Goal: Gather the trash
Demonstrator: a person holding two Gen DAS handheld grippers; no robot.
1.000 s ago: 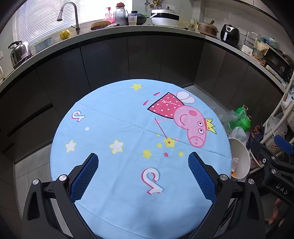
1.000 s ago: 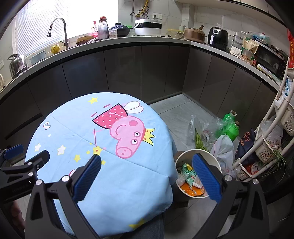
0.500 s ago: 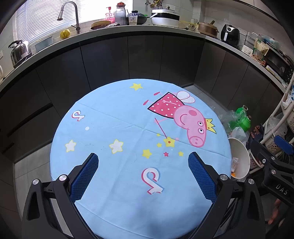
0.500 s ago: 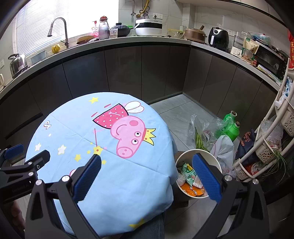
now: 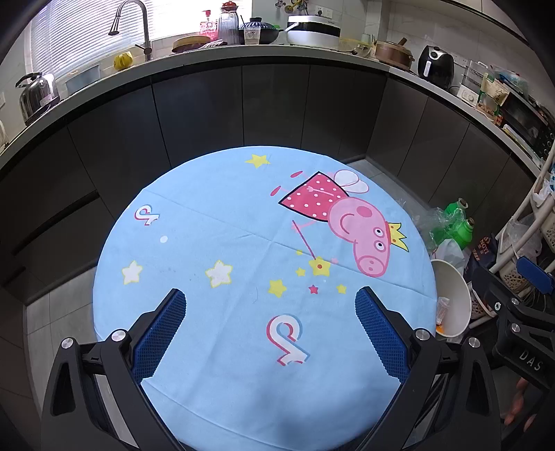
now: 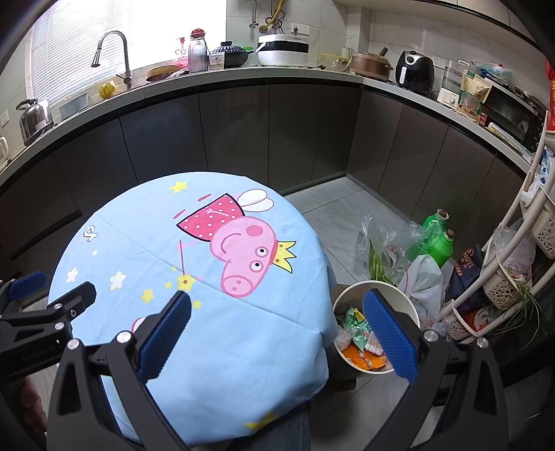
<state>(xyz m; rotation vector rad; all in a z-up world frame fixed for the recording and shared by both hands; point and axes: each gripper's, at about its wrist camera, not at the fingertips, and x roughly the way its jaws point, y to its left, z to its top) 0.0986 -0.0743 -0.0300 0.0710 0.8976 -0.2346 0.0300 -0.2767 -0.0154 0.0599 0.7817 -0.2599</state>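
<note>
So, quick rundown of the kitchen shot:

Left gripper (image 5: 270,301): hovered over the near part of the table, jaws spread wide, nothing between the blue pads (image 5: 159,334).

Right gripper (image 6: 277,305): also splayed wide and empty; one finger sat over the cloth edge, the other over the bin. From the left wrist camera it showed as a black frame at the far right edge.

Table (image 5: 215,194): round, covered with a light blue tablecloth (image 6: 222,333) printed with a pink cartoon pig, stars and a few logo marks. Only prints showed on it.

Trash (image 6: 360,341): was down in the bin: crumpled wrappers, green, orange and white, piled at the bottom.

Bin (image 6: 341,298): a white round bucket standing on the floor just beside the table's right edge; the left wrist view caught only its inner wall (image 5: 451,295).

Beside the bin: clear plastic bags (image 6: 385,239) with some greens inside, and two green bottles (image 6: 438,239) right behind them.

Rack (image 6: 520,222): white tiered basket stand at the far right, with bags and green onions stuffed in.

Counter (image 5: 312,52): dark cabinets below, with a kettle (image 5: 34,97), faucet (image 5: 133,27), rice cooker (image 5: 314,33) and air fryer (image 5: 435,66) along the top.
</note>
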